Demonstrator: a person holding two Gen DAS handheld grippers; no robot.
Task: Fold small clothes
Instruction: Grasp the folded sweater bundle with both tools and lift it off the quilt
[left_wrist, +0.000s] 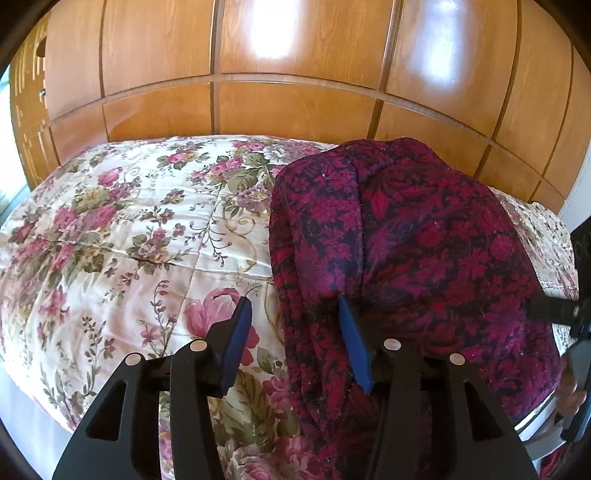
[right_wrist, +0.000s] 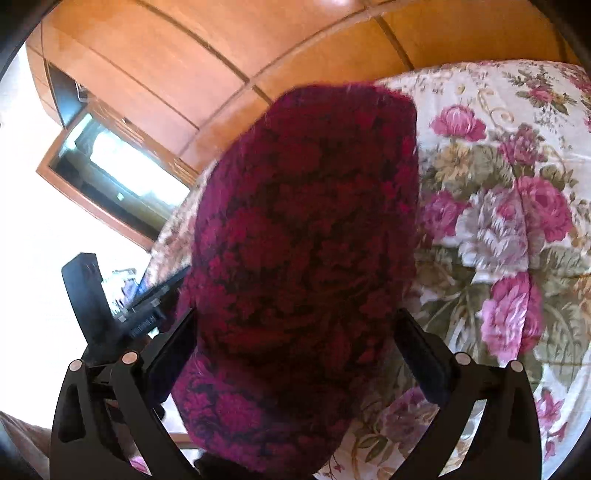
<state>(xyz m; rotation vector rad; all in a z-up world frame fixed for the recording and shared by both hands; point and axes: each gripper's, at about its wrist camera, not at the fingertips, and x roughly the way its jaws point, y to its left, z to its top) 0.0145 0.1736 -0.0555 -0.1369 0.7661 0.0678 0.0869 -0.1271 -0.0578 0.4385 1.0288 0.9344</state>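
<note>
Left wrist cam sits behind my left claw (left_wrist: 293, 339), looking forward and slightly down across the bed (left_wrist: 122, 229) toward the wood-panelled wardrobe (left_wrist: 295, 107). Right wrist cam rides behind my right claw (right_wrist: 295, 354), rolled so the bed tilts, very close to the magenta patterned garment (right_wrist: 306, 240), blurred. Both views share garment, floral bedspread, wardrobe. My right claw shows at the left cam's right edge
</note>
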